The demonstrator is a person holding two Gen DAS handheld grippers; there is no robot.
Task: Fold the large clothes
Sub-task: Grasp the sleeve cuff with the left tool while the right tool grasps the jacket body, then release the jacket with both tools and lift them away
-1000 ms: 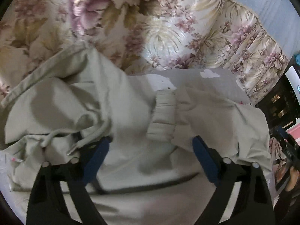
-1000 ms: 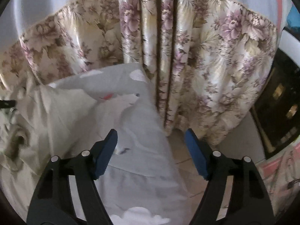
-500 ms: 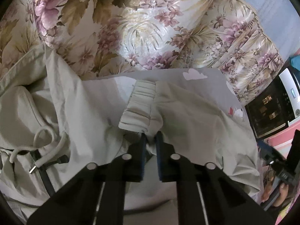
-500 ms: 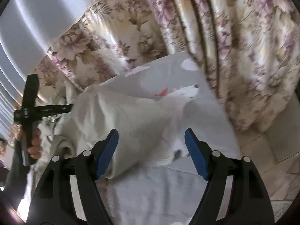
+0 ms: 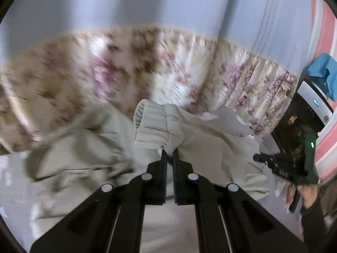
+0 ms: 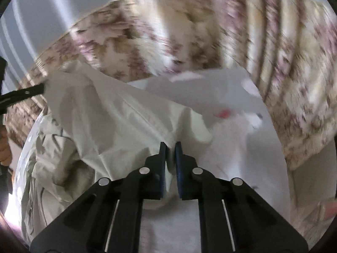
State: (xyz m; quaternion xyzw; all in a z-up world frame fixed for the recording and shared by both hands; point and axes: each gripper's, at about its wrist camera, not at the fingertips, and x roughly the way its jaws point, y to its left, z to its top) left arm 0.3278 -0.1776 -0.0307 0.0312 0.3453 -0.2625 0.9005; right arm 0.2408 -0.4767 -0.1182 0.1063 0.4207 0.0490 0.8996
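A large pale beige jacket (image 5: 88,147) lies bunched on a grey printed sheet (image 5: 12,200). My left gripper (image 5: 169,155) is shut on the sleeve just below its ribbed elastic cuff (image 5: 153,126) and holds it lifted. My right gripper (image 6: 170,146) is shut on another part of the same jacket (image 6: 118,126), with cloth pinched between the blue pads. The right gripper also shows in the left wrist view (image 5: 290,168), held in a hand. The tip of the left gripper shows at the left edge of the right wrist view (image 6: 23,92).
Floral curtains (image 5: 189,67) hang behind the bed, with a pale blue wall (image 5: 147,2) above. A dark cabinet and a white appliance (image 5: 311,103) stand at the right. The grey sheet (image 6: 231,97) with cartoon prints spreads to the right of the jacket.
The left gripper has lifted the cuff upward, so wall now shows. The right gripper, open half a second ago, has moved onto the jacket and shut on its cloth.
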